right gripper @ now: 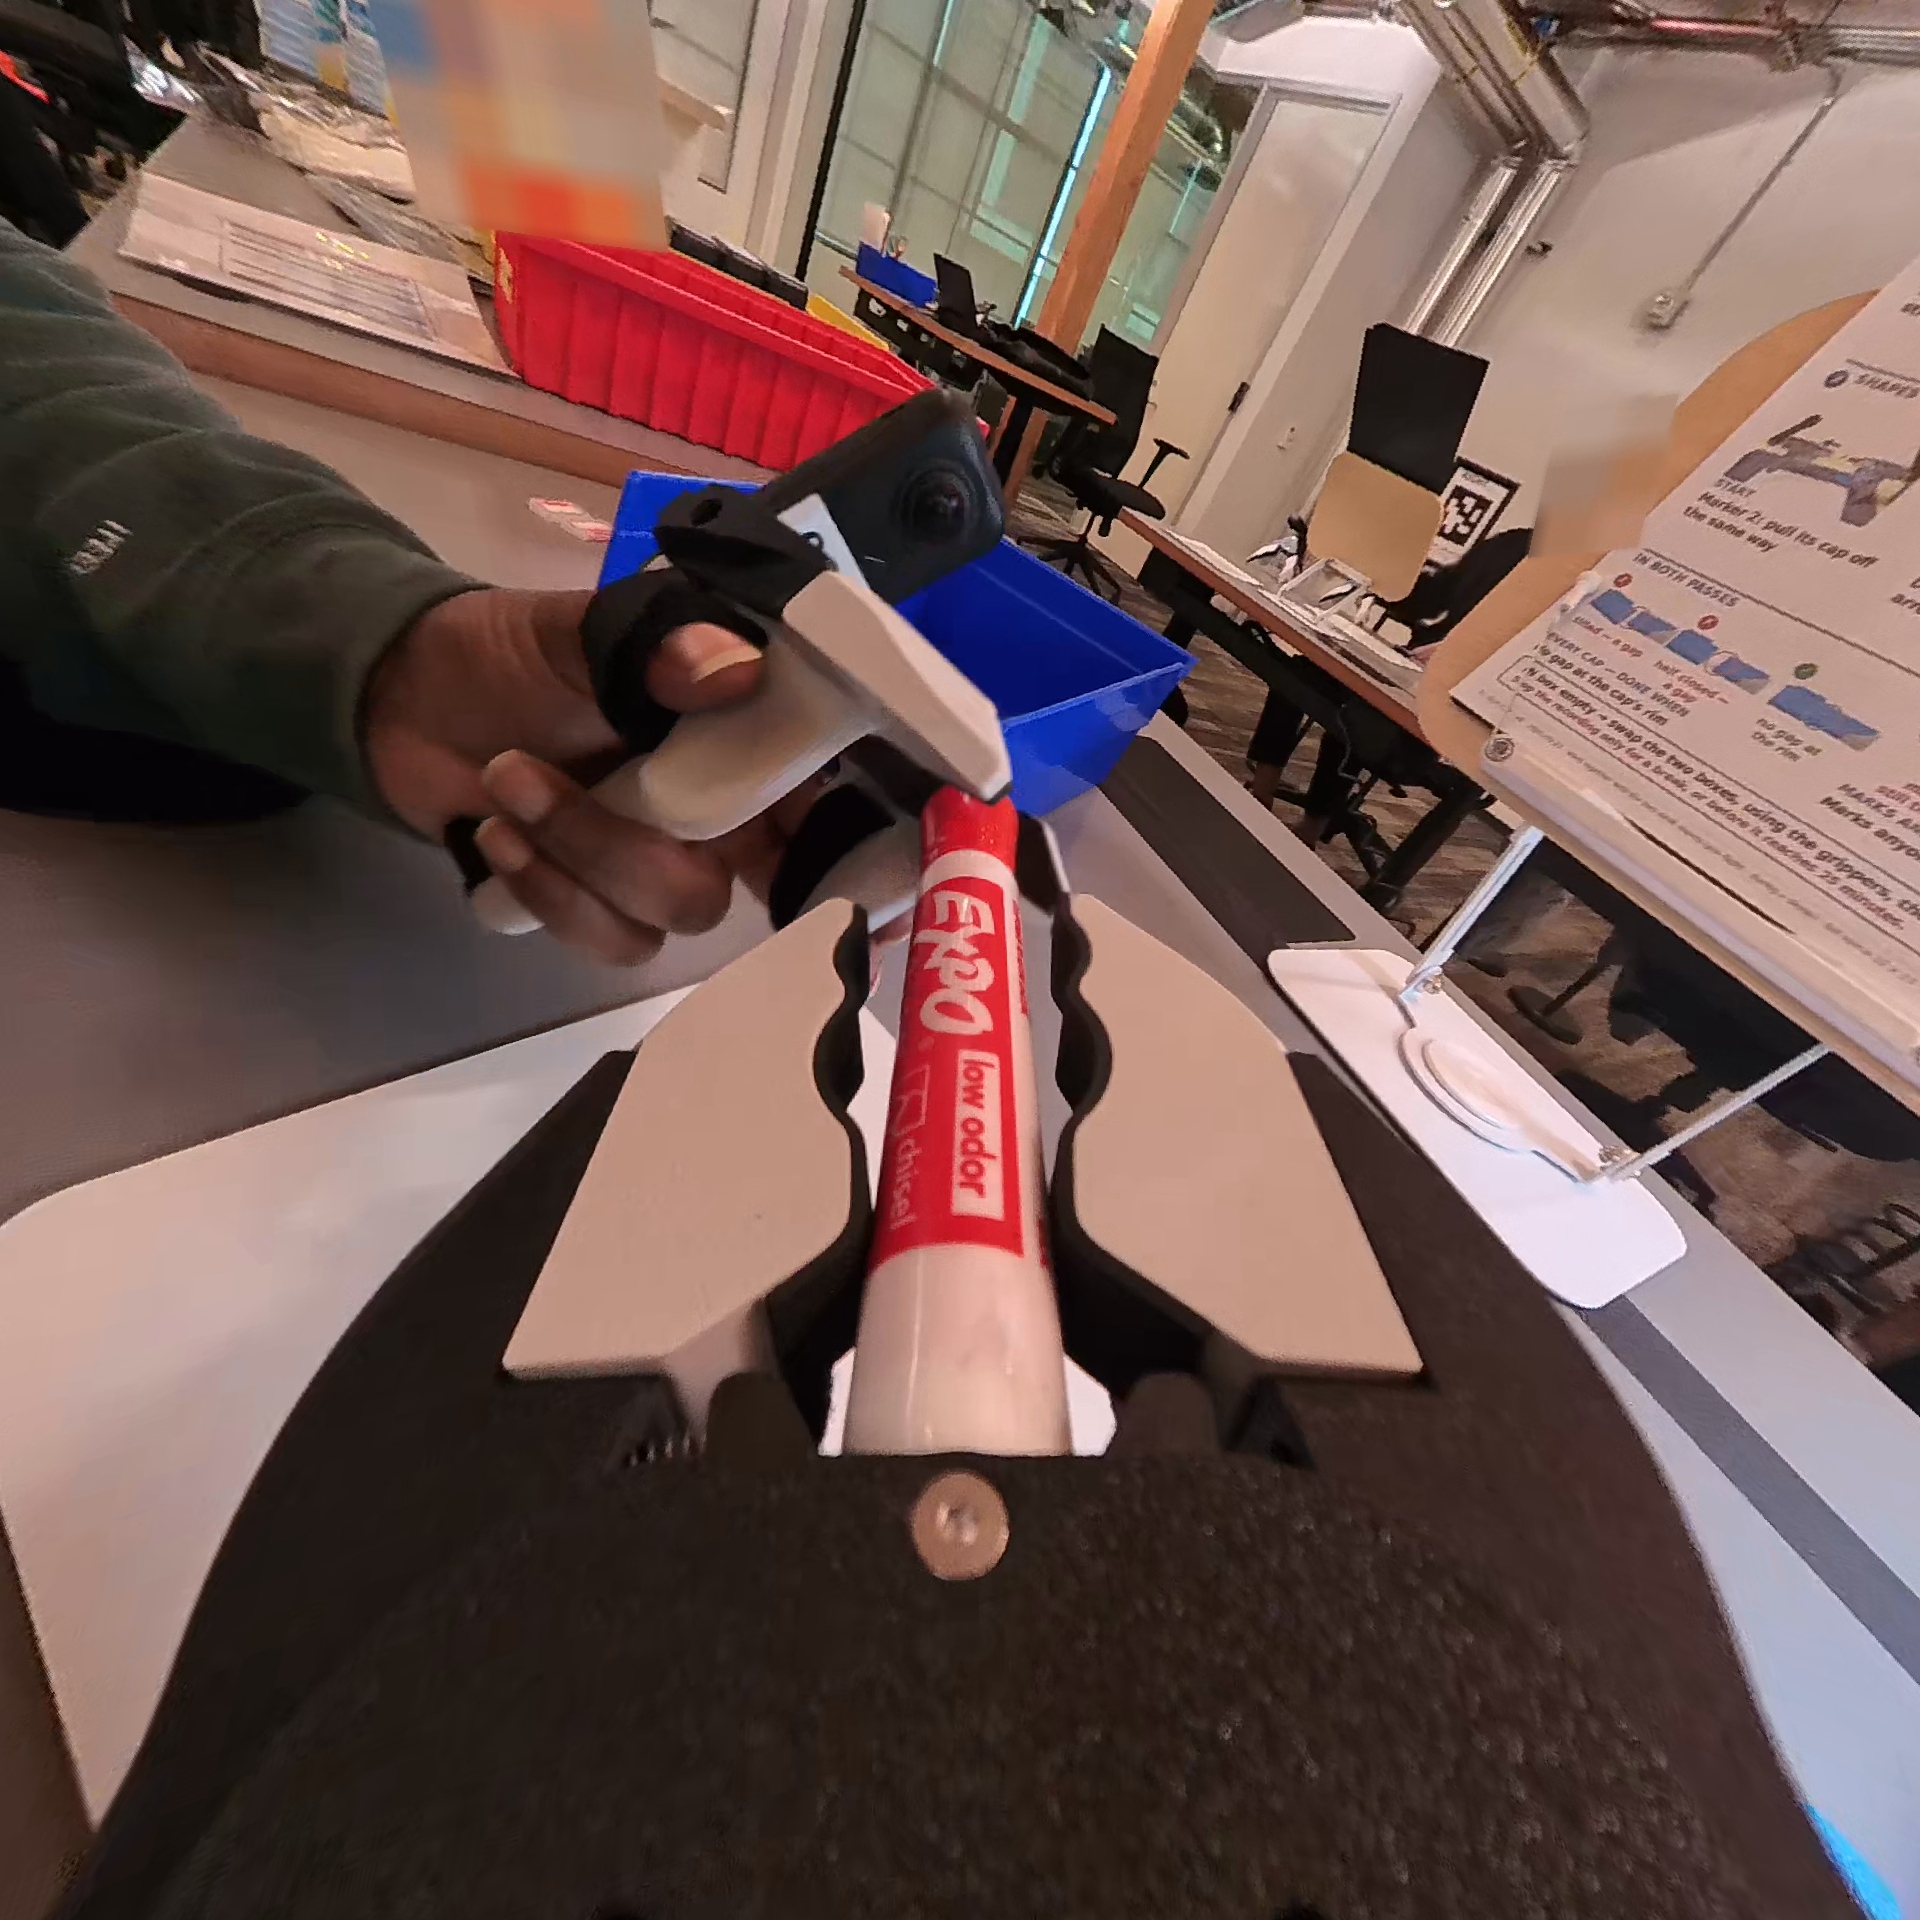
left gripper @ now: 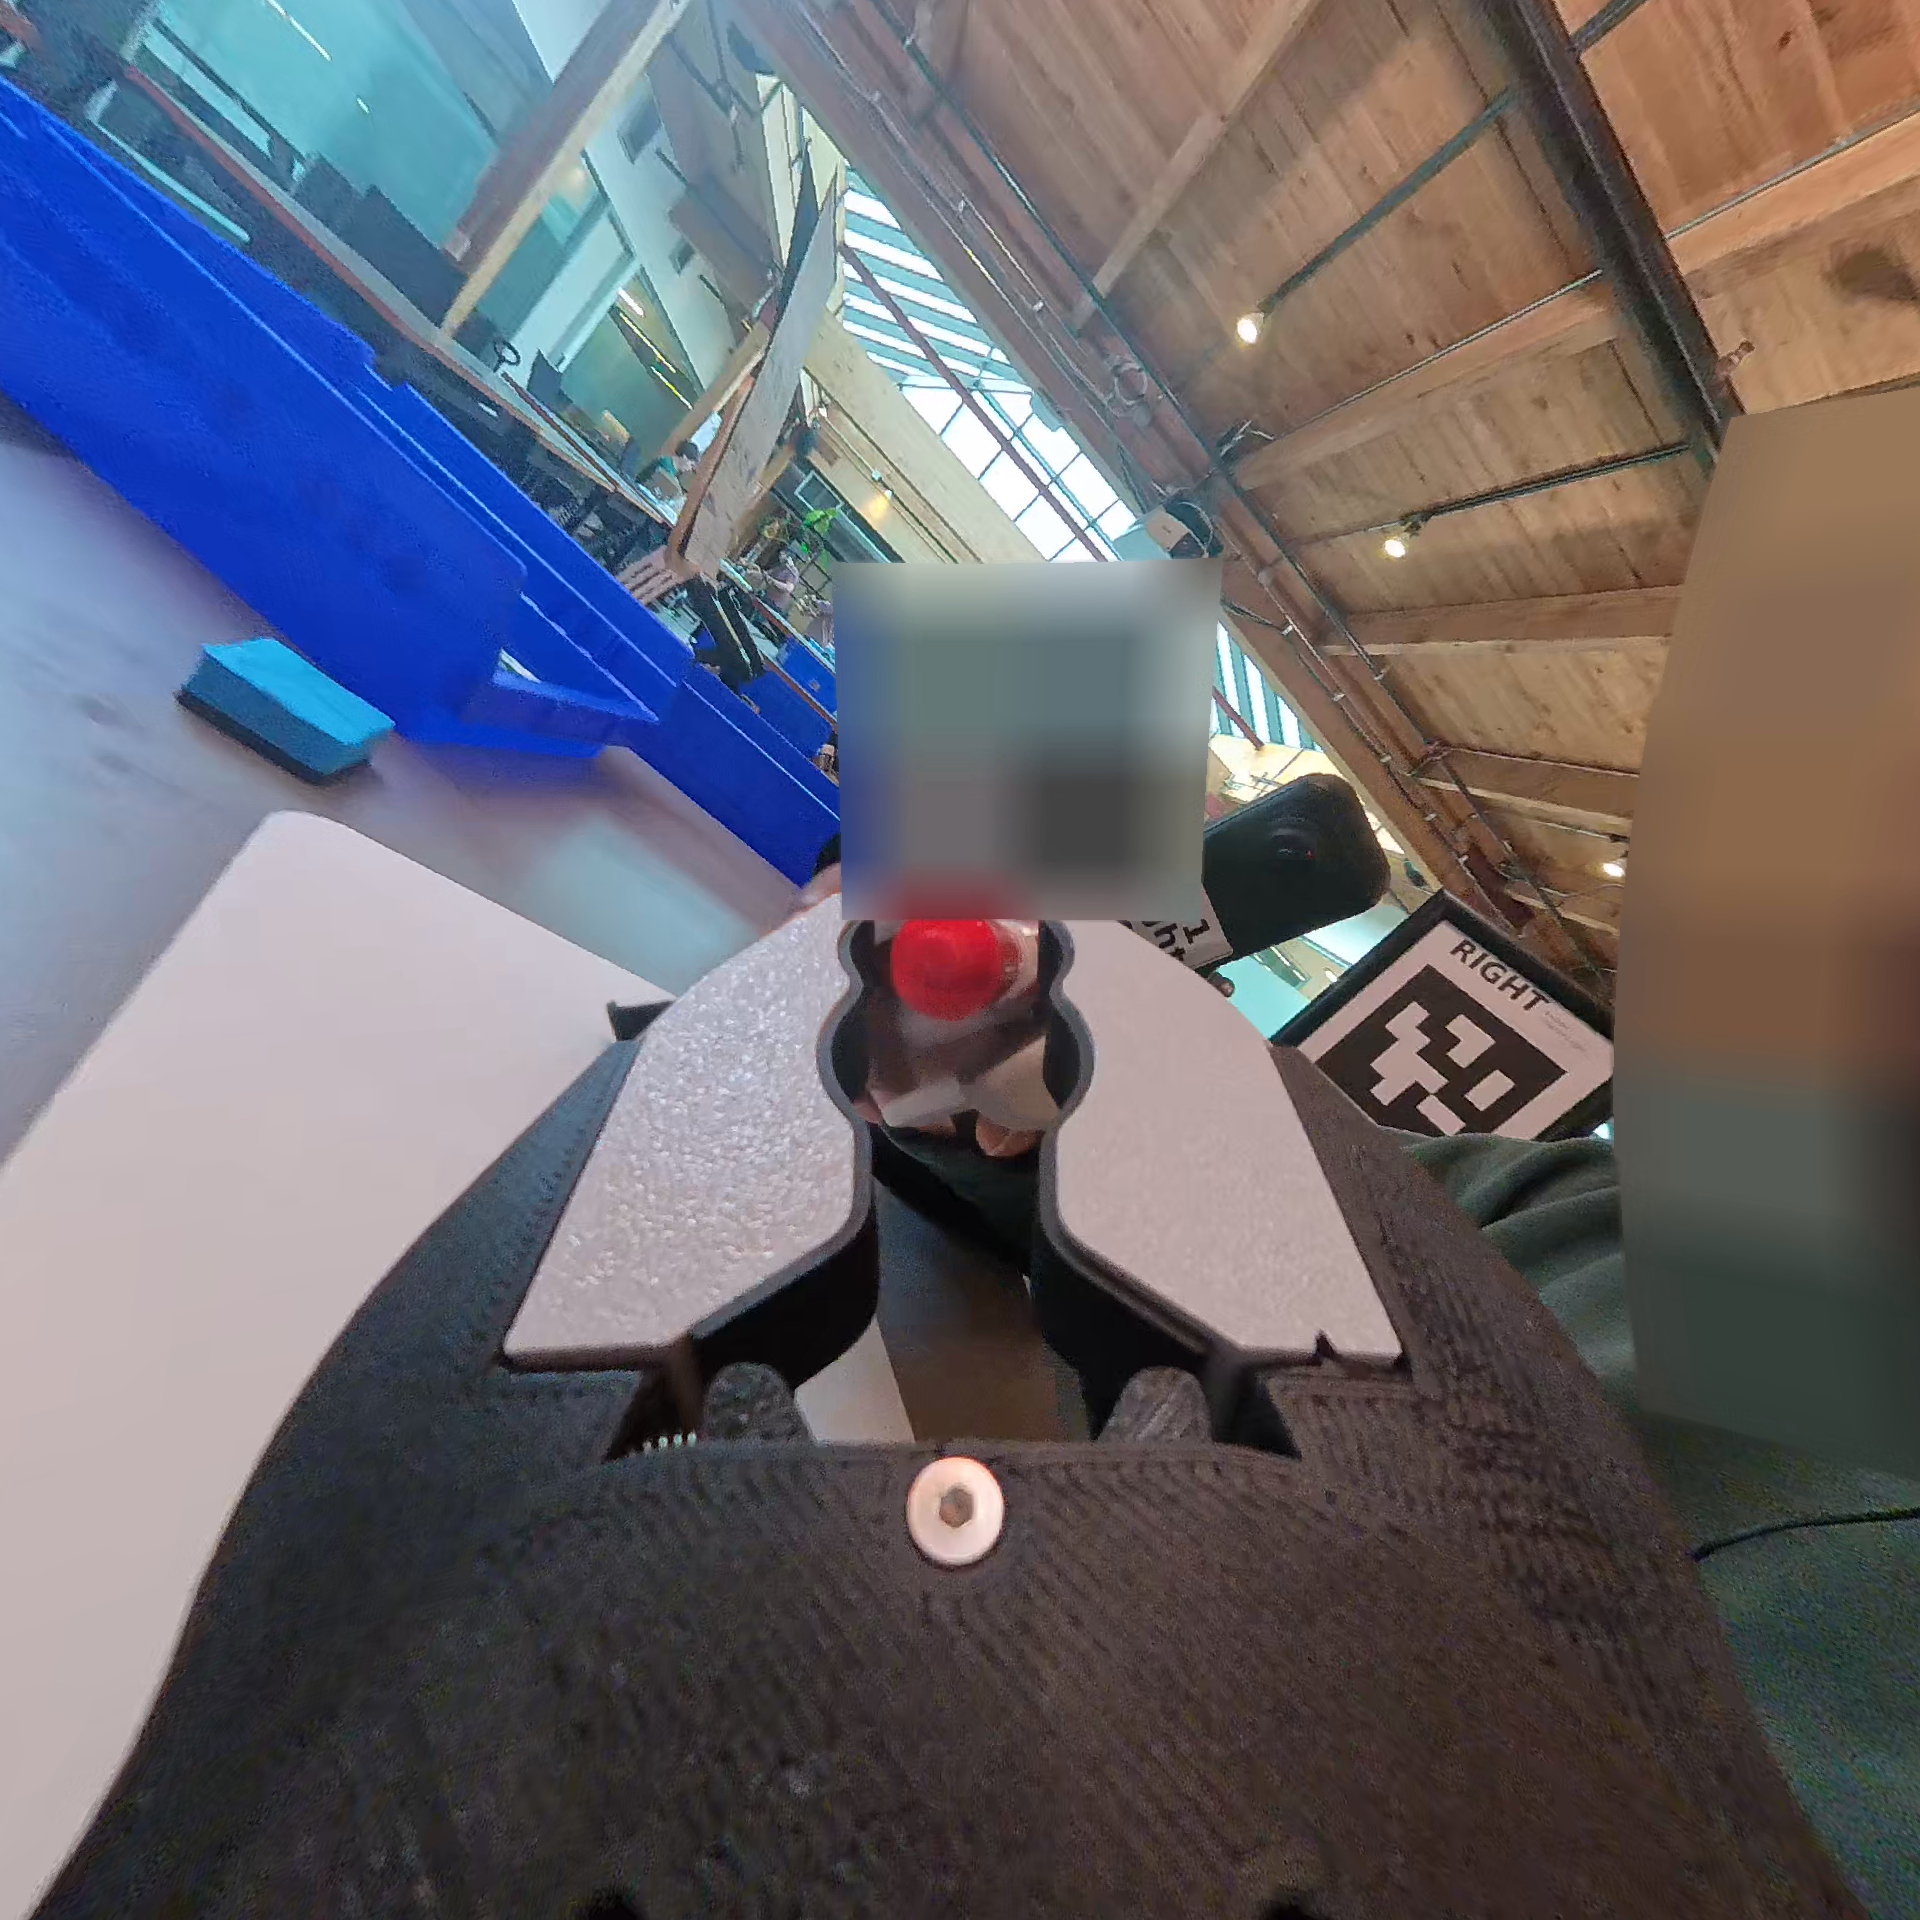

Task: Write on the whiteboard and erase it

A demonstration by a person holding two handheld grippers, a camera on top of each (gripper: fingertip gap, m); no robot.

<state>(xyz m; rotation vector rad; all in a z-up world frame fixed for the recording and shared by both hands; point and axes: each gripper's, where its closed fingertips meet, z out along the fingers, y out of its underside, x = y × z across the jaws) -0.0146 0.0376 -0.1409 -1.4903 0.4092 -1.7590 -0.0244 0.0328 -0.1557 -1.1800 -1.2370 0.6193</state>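
Observation:
A red-and-white marker (right gripper: 961, 1195) lies between the fingers of my right gripper (right gripper: 961, 935), which is shut on its barrel. The marker points away toward my left gripper (right gripper: 982, 784), which a hand holds just beyond. In the left wrist view my left gripper (left gripper: 951, 961) is shut on the marker's red cap (left gripper: 945, 982), seen end on. The white whiteboard (right gripper: 208, 1299) lies flat below both grippers and also shows in the left wrist view (left gripper: 260, 1091). A blue eraser (left gripper: 281, 707) lies on the grey table beyond the board.
A blue bin (right gripper: 1049, 644) stands just behind the grippers and a red bin (right gripper: 707, 343) farther back. An instruction board (right gripper: 1745, 675) on a white stand base (right gripper: 1475, 1143) stands at the right table edge. A blue tray (left gripper: 312, 468) sits behind the eraser. The grippers are tip to tip, or close to it.

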